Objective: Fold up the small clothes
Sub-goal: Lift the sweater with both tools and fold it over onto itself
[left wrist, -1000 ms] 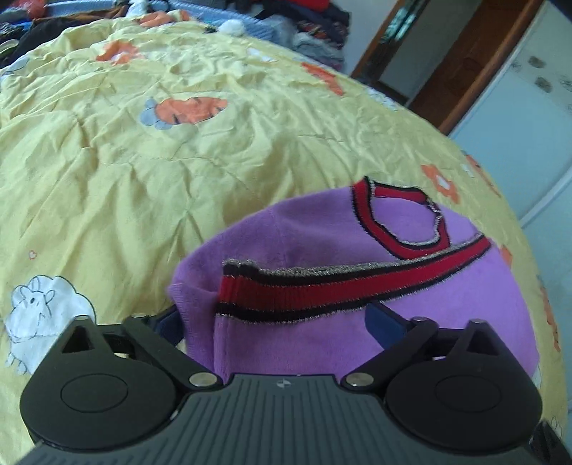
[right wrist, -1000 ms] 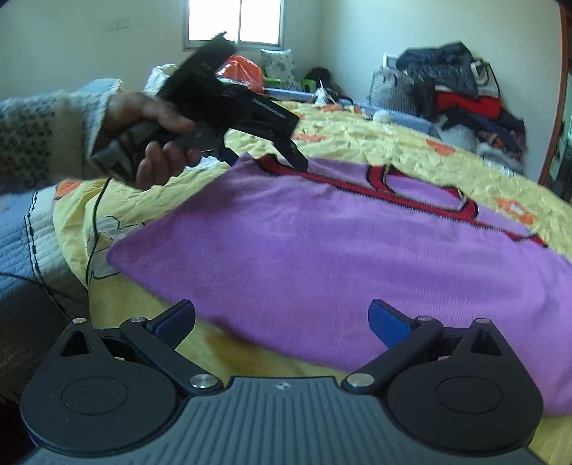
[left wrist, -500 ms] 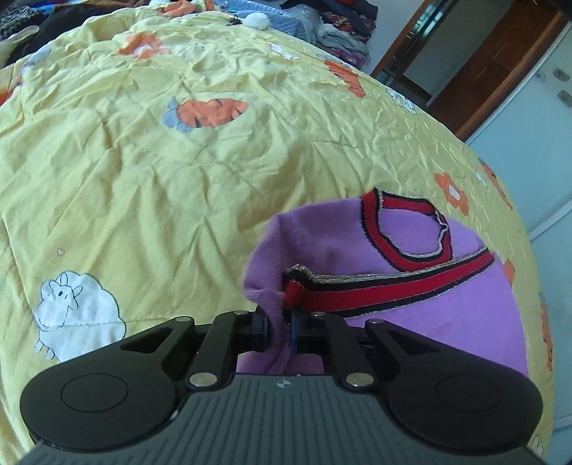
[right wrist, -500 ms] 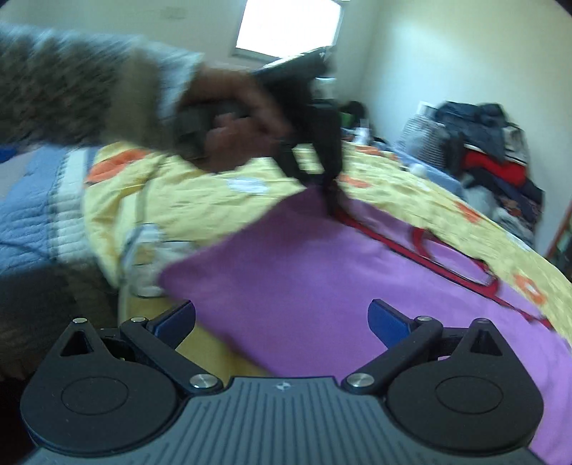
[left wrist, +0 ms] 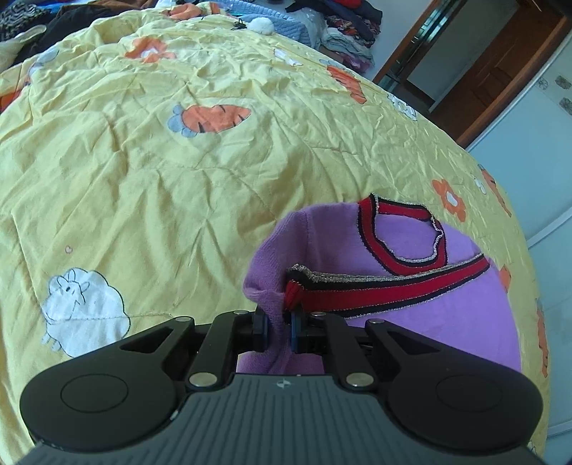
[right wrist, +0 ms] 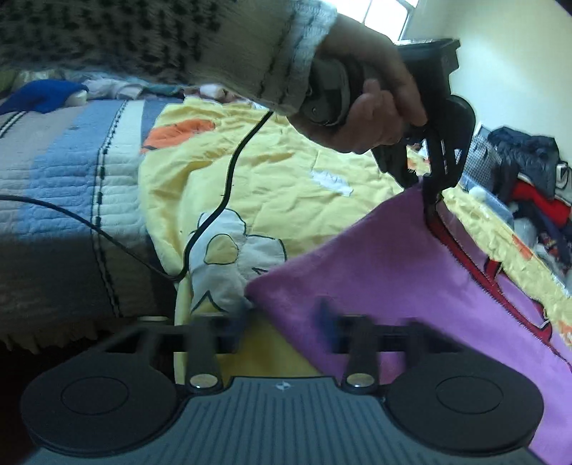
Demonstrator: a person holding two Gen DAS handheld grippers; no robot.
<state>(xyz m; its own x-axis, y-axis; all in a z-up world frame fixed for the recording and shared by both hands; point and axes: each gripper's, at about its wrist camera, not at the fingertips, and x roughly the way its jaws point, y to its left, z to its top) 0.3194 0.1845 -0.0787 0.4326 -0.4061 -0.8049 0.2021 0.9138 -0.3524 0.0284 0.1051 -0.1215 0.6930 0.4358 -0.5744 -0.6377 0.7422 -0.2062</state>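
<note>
A small purple knit vest point(left wrist: 422, 314) with red and black trim lies on the yellow bedspread point(left wrist: 178, 171). My left gripper point(left wrist: 278, 331) is shut on the vest's shoulder edge and lifts it; it also shows in the right wrist view point(right wrist: 430, 193), held by a hand and pinching the vest's raised corner. In the right wrist view the vest point(right wrist: 411, 279) slopes up toward that corner. My right gripper point(right wrist: 282, 323) is blurred, its jaws partly closed around the vest's lower corner, with a gap still showing.
A pile of clothes point(left wrist: 343, 21) lies at the far end of the bed, also visible in the right wrist view point(right wrist: 529, 186). A striped blue quilt point(right wrist: 64, 200) lies left. A black cable point(right wrist: 228, 179) trails across the bedspread. A wooden door point(left wrist: 500, 68) stands at the right.
My left gripper closed on the vest's shoulder and lifted it. My right gripper moved left to the vest's lower corner and its jaws have narrowed.
</note>
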